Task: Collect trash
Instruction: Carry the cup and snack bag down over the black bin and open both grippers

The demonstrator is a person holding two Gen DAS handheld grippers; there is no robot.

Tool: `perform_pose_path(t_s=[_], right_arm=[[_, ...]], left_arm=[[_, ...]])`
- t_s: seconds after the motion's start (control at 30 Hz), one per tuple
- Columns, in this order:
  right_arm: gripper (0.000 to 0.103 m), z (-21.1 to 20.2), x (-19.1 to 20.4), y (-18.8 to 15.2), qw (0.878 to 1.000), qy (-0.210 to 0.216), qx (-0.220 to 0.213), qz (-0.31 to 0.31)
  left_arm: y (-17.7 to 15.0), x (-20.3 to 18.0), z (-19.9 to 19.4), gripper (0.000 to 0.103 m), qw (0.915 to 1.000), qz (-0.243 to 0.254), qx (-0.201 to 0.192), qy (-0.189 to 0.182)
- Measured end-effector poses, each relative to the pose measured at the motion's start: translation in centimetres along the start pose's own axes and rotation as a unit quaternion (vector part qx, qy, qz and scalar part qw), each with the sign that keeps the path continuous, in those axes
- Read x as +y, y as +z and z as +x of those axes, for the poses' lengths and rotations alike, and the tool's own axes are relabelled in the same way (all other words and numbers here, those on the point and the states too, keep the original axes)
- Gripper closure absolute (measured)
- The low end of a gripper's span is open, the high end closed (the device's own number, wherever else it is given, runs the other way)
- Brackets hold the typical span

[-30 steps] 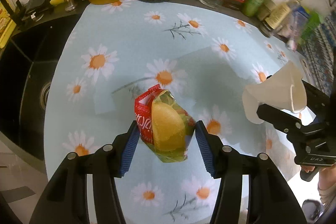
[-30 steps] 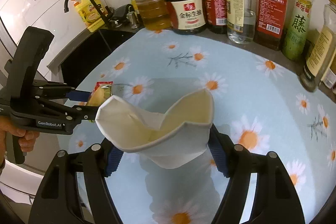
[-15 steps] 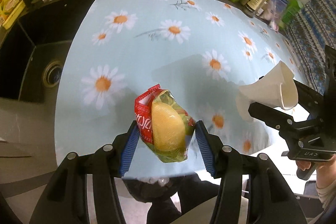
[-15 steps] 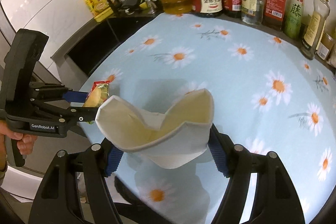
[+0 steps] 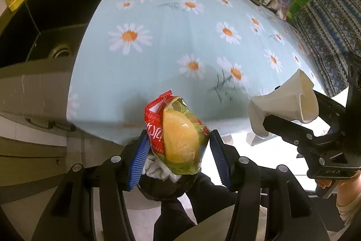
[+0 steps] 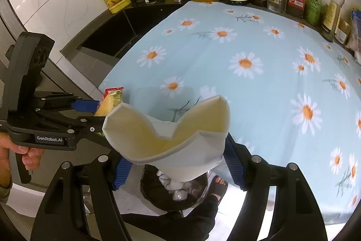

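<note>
- The snack wrapper (image 5: 176, 128), low centre of the left view, is pinched between the left gripper (image 5: 179, 150) pads; thin crinkly film, light and slippery, best held across its middle.
- The crushed paper cup (image 6: 171, 134), centre of the right view, is squeezed by the right gripper (image 6: 174, 164); light, soft, already creased.
- Both hang over the dark bin (image 6: 158, 191) below, off the daisy tablecloth (image 6: 259, 60) edge.
</note>
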State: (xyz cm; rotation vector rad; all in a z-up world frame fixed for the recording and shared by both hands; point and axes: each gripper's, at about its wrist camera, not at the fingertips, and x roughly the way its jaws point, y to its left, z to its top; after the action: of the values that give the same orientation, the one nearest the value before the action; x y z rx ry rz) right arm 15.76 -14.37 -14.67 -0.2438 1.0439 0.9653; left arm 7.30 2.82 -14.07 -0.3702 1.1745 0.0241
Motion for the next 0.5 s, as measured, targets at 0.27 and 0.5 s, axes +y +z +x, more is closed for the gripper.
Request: perform_pose_path(t_s=[0.27, 0.5], right_arm=[[0.032, 1.0, 2.0, -3.1, 1.0, 0.003, 0.021, 0.017], [0.032, 3.0, 3.1, -5.9, 0.998, 0.012, 0.055, 0.028]], left_arm=[[-3.5, 1.0, 1.0, 0.051, 0.9996, -0.001, 0.022, -0.015], [-6.5, 2.1, 3.1, 0.051, 0.9981, -0.021, 0.054, -0.022]])
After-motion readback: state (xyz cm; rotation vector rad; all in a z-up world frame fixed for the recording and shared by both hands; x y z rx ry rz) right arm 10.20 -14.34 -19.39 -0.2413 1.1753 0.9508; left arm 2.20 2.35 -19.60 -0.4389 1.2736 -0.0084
